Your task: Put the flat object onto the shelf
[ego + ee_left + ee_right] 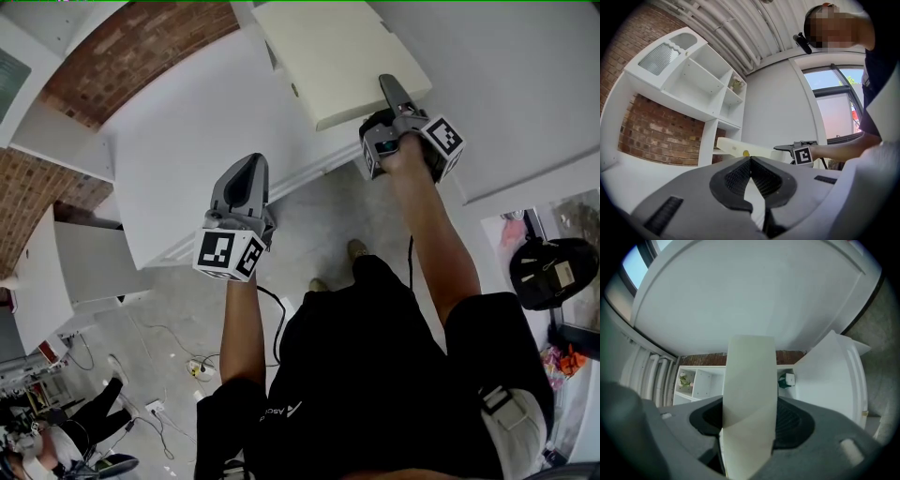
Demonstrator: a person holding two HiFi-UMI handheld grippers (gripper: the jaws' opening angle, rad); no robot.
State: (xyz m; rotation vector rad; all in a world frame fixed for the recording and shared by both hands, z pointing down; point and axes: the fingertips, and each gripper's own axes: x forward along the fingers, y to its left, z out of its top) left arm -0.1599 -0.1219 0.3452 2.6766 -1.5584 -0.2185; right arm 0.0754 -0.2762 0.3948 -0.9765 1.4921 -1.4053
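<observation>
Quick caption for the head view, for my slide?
Right gripper holds the cream board over the white counter; left gripper shut, empty.

Brick wall [656, 136], grey concrete floor [309, 234], window [834, 110]

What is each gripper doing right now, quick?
Left gripper: closed, nothing between its jaws.
Right gripper: closed on the flat cream-coloured rectangular board.

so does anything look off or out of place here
Nothing spilled or broken. The only odd bit: the cream flat board is gripped by the right tool at one edge only, while the left tool is shut and empty.
</observation>
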